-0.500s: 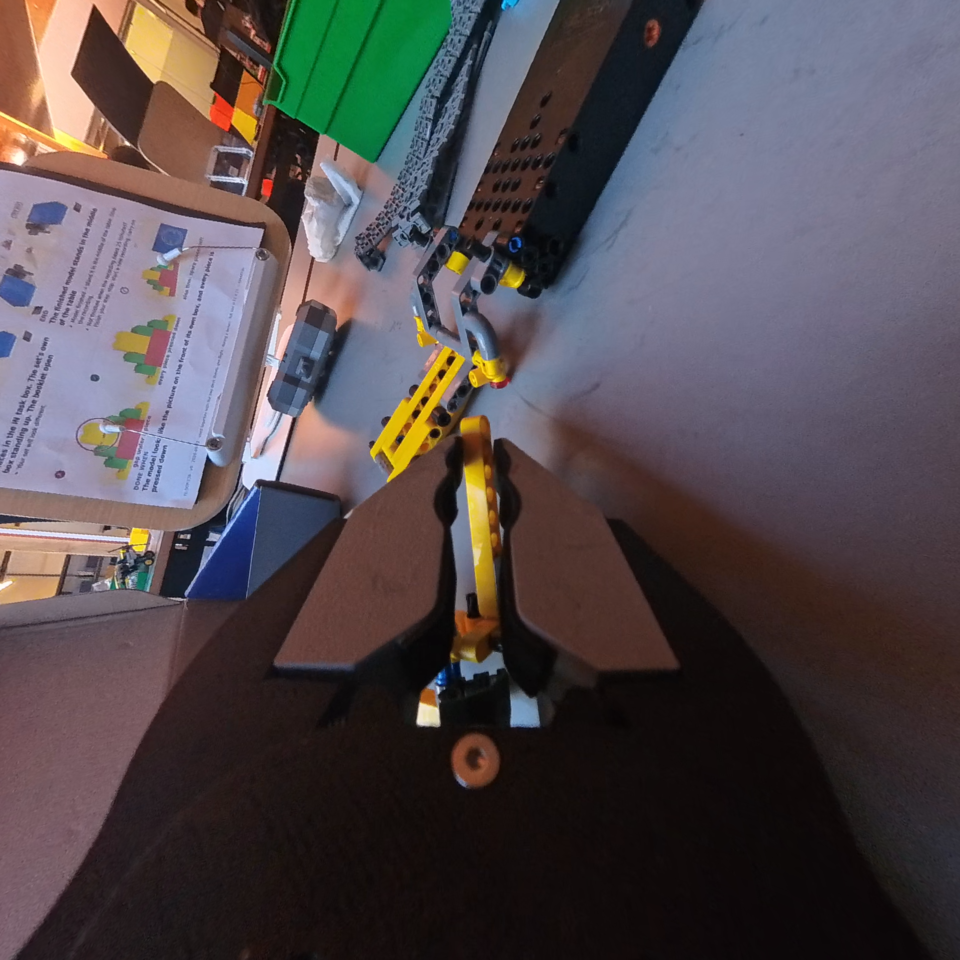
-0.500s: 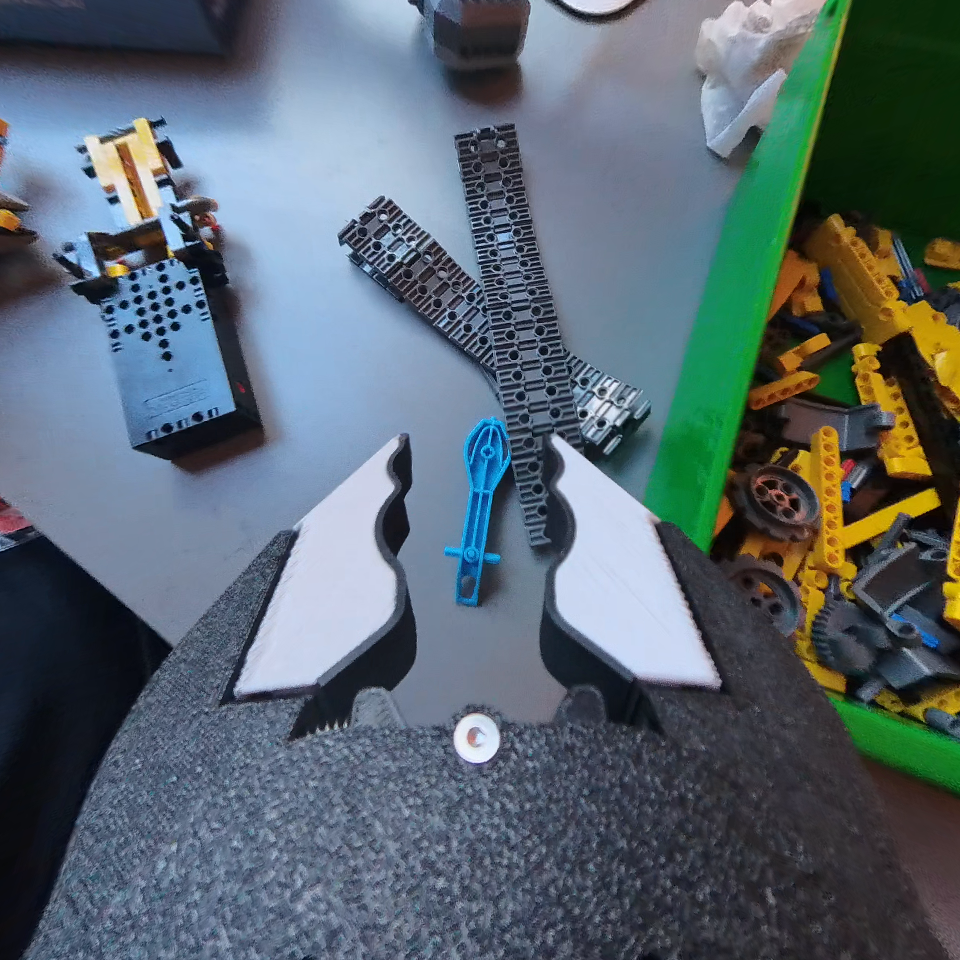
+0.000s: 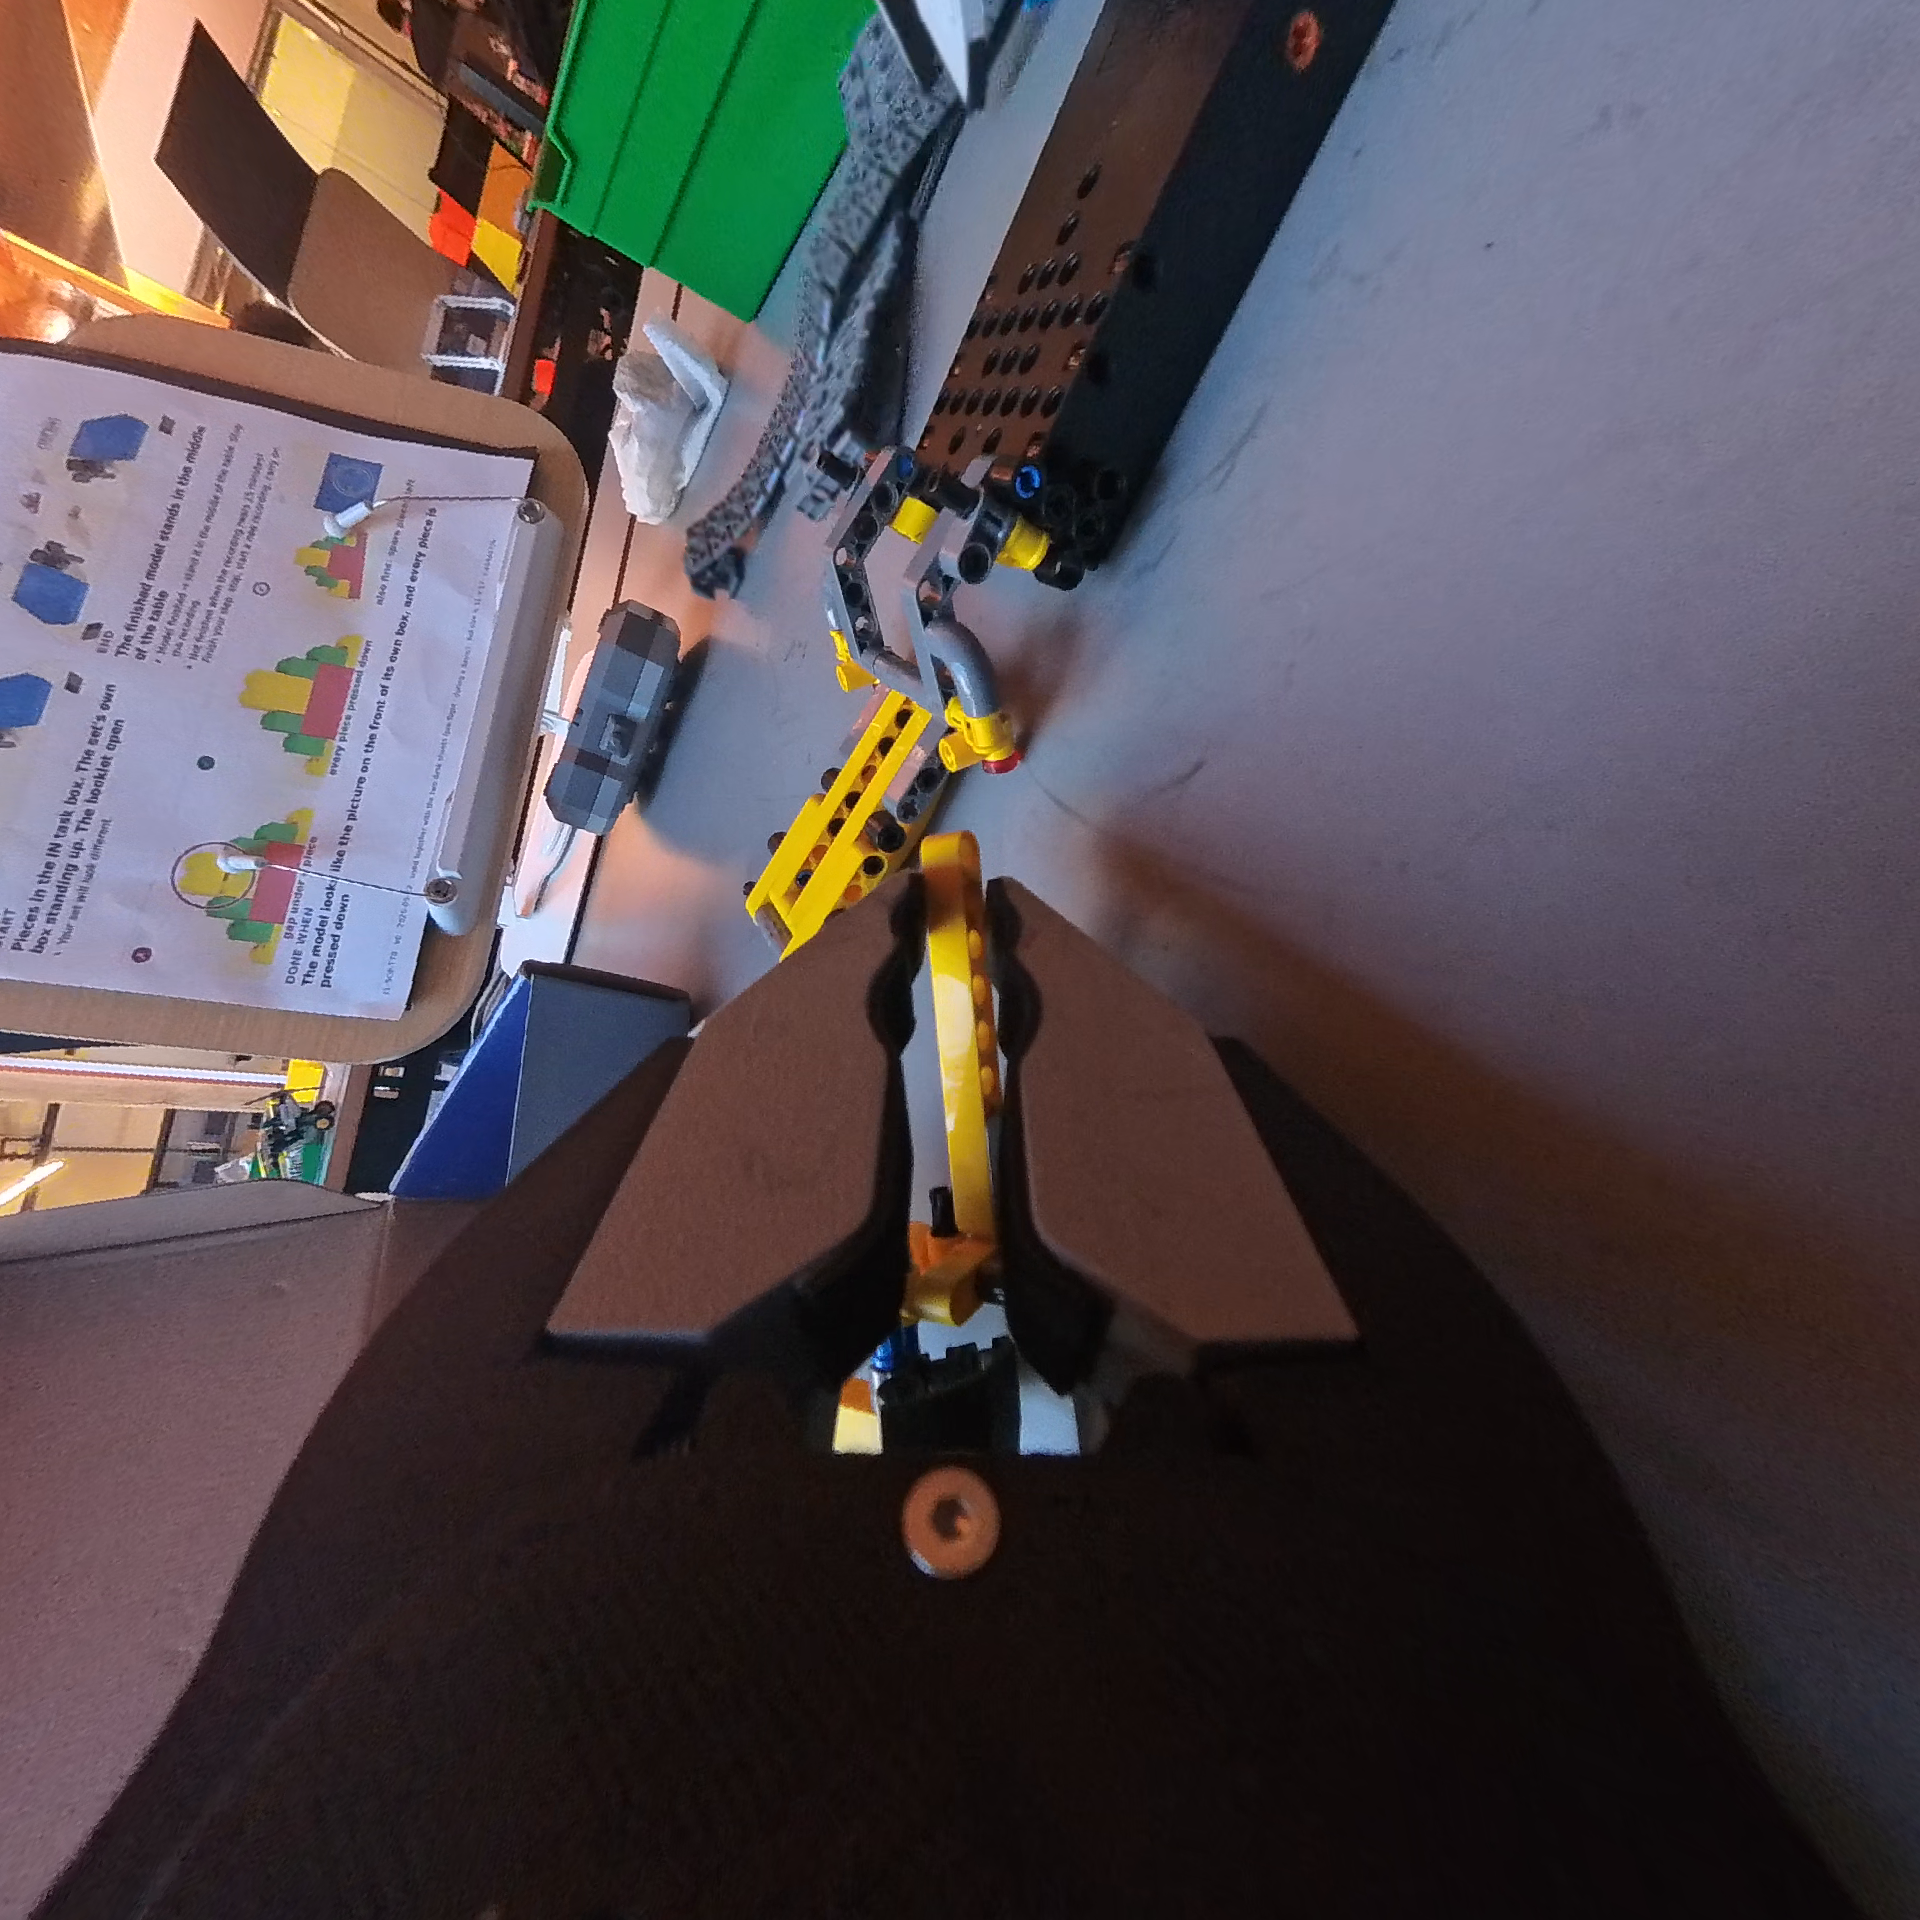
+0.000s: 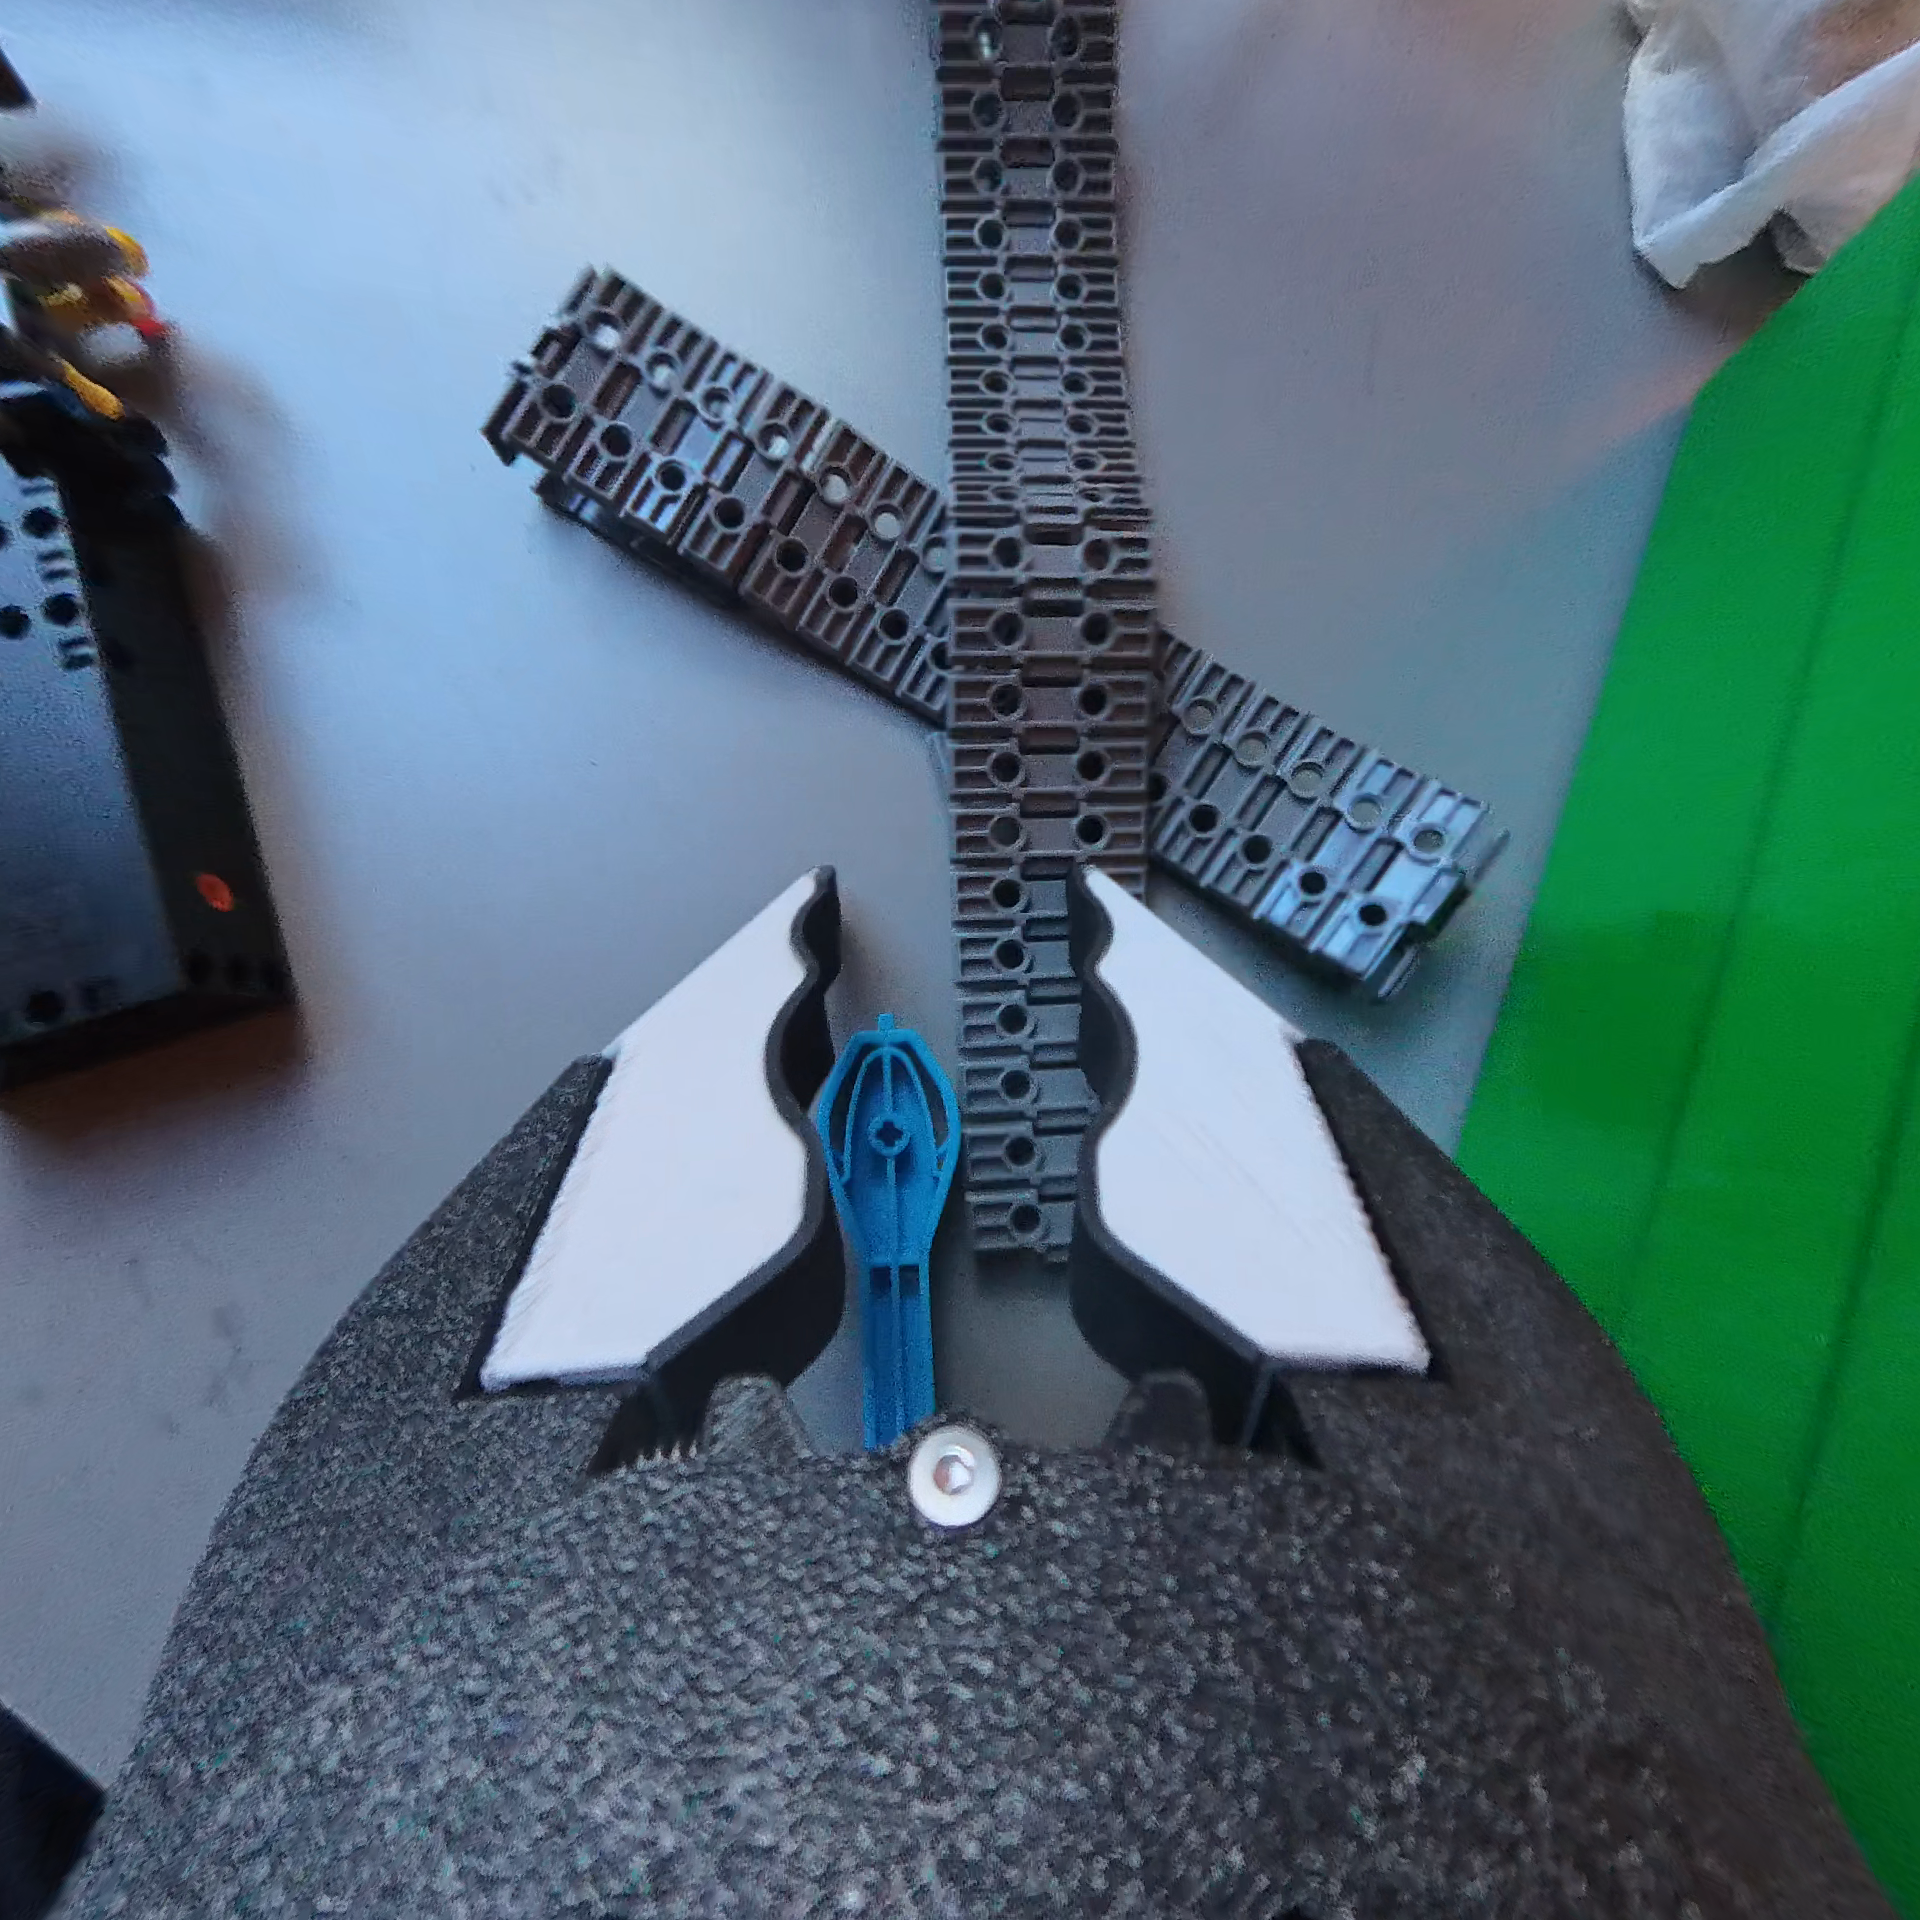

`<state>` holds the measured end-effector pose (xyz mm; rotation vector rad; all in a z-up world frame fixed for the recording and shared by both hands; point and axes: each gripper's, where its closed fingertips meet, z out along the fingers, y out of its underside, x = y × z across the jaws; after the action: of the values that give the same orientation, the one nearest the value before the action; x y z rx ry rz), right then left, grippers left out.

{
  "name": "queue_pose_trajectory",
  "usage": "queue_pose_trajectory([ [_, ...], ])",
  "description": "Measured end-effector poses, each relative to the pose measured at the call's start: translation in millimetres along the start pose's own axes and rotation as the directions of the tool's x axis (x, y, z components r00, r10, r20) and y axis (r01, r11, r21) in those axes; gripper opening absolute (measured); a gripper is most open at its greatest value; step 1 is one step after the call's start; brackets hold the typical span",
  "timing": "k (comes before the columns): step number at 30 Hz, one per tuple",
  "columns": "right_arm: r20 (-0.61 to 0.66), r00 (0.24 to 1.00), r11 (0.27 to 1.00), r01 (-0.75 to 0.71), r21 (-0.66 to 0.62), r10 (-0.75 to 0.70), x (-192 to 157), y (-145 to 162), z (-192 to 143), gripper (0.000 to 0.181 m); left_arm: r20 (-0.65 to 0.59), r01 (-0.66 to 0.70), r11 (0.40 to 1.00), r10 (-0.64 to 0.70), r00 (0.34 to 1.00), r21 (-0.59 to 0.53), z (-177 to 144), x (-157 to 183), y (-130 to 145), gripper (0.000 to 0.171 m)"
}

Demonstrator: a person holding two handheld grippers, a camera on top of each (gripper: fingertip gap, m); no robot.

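Left gripper (image 3: 951, 883) clamped on yellow beam (image 3: 961, 997), right gripper (image 4: 951, 878) spread wide — straddling blue piece (image 4: 888, 1153)

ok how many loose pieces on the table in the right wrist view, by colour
dark grey track strips: 2
blue piece: 1
white crumpled wipe: 1
black box: 1
total: 5

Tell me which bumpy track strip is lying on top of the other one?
The straight track strip pointing away from the right tongs lies on top. The slanted track strip passes underneath it.
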<state>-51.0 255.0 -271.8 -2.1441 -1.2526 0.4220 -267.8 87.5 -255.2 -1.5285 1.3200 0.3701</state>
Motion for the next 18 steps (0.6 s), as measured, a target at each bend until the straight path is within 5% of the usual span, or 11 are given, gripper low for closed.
queue_pose_trajectory([
  [8, -0.087, 0.996, 0.998, 0.024, 0.064, -0.018, 13.5, -12.6, -18.6, 0.048, 0.001, -0.001, 1.000, 0.001, 1.000, 0.000, -0.9, 0.1, 0.5, 0.009],
  [12, -0.083, 0.996, 1.000, 0.019, 0.010, -0.019, 12.5, -5.8, -2.0, 0.063, 0.006, -0.001, 1.000, 0.001, 1.000, -0.004, -0.7, -0.4, 0.4, 0.010],
  [18, -0.004, 0.999, 0.998, 0.049, 0.033, -0.049, -10.0, -11.7, 2.1, 0.058, 0.066, -0.028, 1.000, 0.029, 0.997, -0.014, -1.2, -9.2, -0.4, 0.009],
])
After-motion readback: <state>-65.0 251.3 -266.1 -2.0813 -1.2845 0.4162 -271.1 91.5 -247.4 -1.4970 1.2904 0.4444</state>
